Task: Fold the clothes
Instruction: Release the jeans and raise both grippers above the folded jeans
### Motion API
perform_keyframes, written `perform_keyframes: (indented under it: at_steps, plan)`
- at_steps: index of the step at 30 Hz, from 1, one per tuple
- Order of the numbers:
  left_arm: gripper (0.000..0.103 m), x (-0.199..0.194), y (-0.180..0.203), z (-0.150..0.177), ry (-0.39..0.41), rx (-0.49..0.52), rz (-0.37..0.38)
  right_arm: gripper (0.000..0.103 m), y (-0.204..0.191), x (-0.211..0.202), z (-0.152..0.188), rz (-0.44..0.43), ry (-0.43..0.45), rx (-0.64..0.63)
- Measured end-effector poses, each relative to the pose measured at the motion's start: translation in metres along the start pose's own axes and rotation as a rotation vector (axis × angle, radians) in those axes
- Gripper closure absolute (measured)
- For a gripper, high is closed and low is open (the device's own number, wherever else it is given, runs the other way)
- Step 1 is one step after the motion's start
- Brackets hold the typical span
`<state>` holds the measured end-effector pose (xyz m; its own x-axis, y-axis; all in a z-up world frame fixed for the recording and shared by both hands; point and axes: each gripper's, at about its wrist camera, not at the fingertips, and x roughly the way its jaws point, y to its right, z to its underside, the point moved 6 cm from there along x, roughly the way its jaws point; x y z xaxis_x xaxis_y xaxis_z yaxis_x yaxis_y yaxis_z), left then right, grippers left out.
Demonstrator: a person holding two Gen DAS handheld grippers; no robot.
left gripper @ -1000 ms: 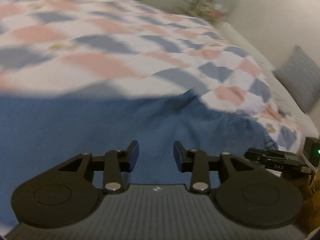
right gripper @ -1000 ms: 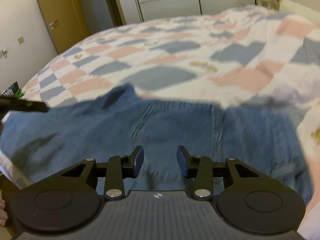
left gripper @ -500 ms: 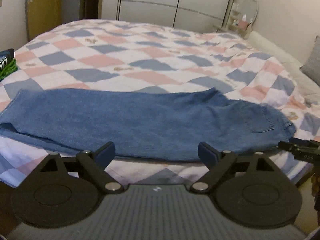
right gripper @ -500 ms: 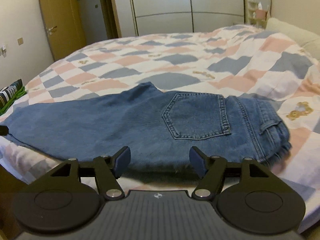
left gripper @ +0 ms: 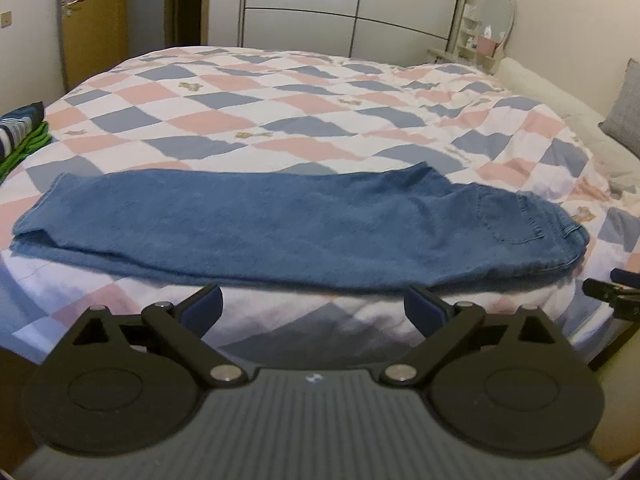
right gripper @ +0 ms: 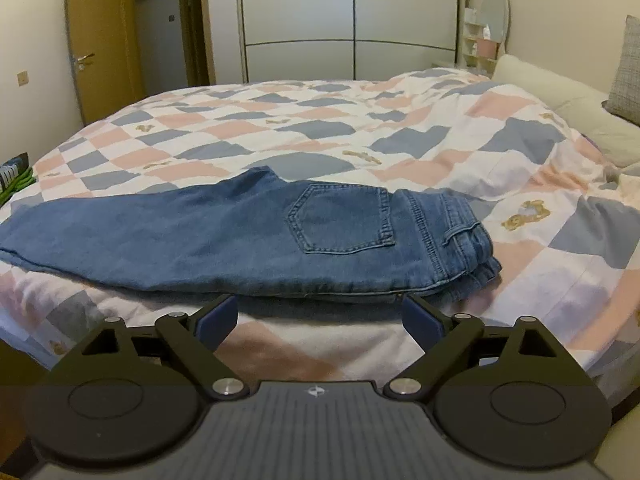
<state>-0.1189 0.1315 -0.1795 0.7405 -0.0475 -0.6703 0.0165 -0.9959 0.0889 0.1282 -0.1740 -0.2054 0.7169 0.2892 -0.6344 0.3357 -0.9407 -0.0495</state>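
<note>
A pair of blue jeans (left gripper: 280, 228) lies folded lengthwise, leg on leg, across the near edge of the bed, waistband to the right and hems to the left. In the right wrist view the jeans (right gripper: 248, 236) show a back pocket (right gripper: 344, 220) facing up. My left gripper (left gripper: 314, 308) hovers just short of the jeans' near edge, its jaws opening wide with nothing between them. My right gripper (right gripper: 320, 316) hangs likewise before the waist end, jaws opening, holding nothing. The right gripper's tip (left gripper: 608, 292) shows at the left wrist view's right edge.
A checked pink, blue and white quilt (left gripper: 304, 120) covers the bed. A stack of folded clothes (left gripper: 20, 132) sits at the bed's left edge. A grey cushion (right gripper: 626, 72) and pale headboard padding lie right. Wardrobe doors (right gripper: 352, 20) and a wooden door (right gripper: 100, 48) stand behind.
Both grippers have let go of the jeans, opened wide and pulled back and up from the bed. The jeans now lie flat, folded lengthwise.
</note>
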Motion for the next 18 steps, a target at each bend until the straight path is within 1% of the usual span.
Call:
perform_keyframes:
  at_steps: [4, 8, 12, 18]
  plan:
    - [0.006, -0.006, -0.013, 0.006, -0.010, 0.002, -0.055, 0.009, -0.009, 0.000, -0.001, -0.040, 0.007, -0.005]
    - [0.006, -0.012, -0.031, 0.011, -0.012, -0.012, -0.110, 0.009, -0.016, 0.006, -0.002, -0.062, -0.005, -0.014]
    - [0.005, -0.018, -0.052, 0.015, -0.009, -0.036, -0.145, 0.009, -0.028, 0.014, -0.004, -0.069, -0.023, -0.030]
    - [0.005, -0.025, -0.078, 0.020, -0.012, -0.064, -0.175, 0.008, -0.061, 0.025, -0.010, -0.101, -0.036, -0.069]
